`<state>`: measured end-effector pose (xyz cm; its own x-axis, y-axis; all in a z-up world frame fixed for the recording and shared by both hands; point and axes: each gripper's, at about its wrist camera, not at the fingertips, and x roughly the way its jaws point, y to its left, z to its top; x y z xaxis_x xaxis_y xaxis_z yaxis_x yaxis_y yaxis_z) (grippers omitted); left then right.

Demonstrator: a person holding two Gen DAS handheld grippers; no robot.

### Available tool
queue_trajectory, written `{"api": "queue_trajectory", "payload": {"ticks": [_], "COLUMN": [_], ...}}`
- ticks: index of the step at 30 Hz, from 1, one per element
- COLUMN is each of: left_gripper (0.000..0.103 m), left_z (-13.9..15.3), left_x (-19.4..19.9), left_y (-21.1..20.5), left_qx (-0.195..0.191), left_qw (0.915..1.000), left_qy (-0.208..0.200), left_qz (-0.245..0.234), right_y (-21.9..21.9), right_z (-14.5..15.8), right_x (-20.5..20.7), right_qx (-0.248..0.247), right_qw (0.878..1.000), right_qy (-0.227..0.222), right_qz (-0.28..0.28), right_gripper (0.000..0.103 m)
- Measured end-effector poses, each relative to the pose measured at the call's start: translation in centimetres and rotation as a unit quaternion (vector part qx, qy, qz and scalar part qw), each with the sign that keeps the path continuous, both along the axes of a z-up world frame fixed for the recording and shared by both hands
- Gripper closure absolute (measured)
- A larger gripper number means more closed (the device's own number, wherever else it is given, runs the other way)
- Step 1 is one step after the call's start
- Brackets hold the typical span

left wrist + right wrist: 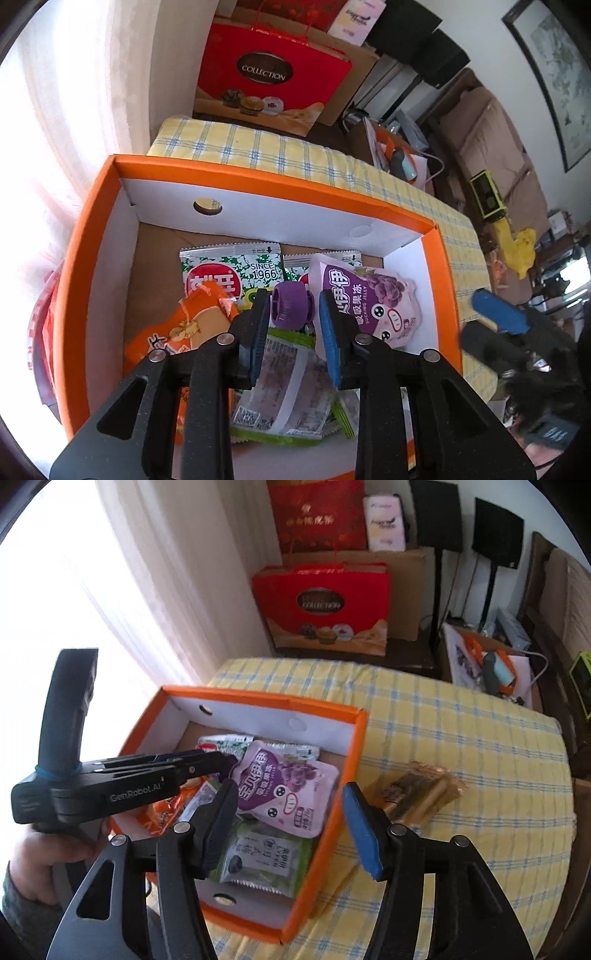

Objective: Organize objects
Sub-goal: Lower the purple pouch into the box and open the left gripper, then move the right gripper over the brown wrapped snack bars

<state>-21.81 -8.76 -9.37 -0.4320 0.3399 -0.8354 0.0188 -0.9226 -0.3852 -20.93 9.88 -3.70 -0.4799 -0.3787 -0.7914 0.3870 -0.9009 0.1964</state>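
Your left hand-held gripper [293, 314] straddles the purple grape jelly pouch's [380, 295] cap, pads apart, inside the orange cardboard box [258, 177]; your right hand-held gripper [288, 830] gapes empty.

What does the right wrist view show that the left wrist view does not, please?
Only the right wrist view shows the brown snack packet lying on the checked tablecloth outside the box. Only the left wrist view shows the purple cap between the left gripper fingers. Both show the orange box and the purple jelly pouch inside it.
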Motion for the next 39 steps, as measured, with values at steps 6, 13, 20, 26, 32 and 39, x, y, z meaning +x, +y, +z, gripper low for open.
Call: {"api": "queue_trajectory", "payload": {"ticks": [6, 13, 20, 26, 32, 39], "left_gripper": [0.032, 0.013, 0.011, 0.011, 0.011, 0.011], "left_z": [2.0, 4.1, 5.7, 6.6, 7.1, 7.2], "left_x": [1.4, 2.6, 3.3, 3.8, 4.1, 4.1], "left_y": [0.9, 2.7, 5.1, 6.9, 8.2, 8.4], "left_qx": [-0.018, -0.029, -0.03, -0.03, -0.031, -0.024], "left_qw": [0.9995, 0.9982, 0.9968, 0.9953, 0.9942, 0.994], "left_qy": [0.025, 0.048, 0.061, 0.07, 0.076, 0.081], "left_qz": [-0.005, -0.02, -0.042, -0.059, -0.068, -0.07], "right_y": [2.9, 6.3, 9.0, 11.1, 11.4, 9.5], "right_z": [2.1, 2.8, 2.1, 0.9, -1.4, -3.8], "right_x": [1.0, 1.8, 2.2, 1.5, -0.9, -3.5], "right_qx": [-0.012, -0.001, -0.004, -0.006, 0.0, -0.001], "right_qw": [1.0, 0.998, 0.997, 0.995, 0.992, 0.991], "right_qy": [0.015, 0.024, 0.014, -0.001, -0.027, -0.046], "right_qz": [-0.021, -0.05, -0.077, -0.102, -0.124, -0.124], "right_gripper": [0.042, 0.024, 0.023, 0.023, 0.023, 0.023]}}
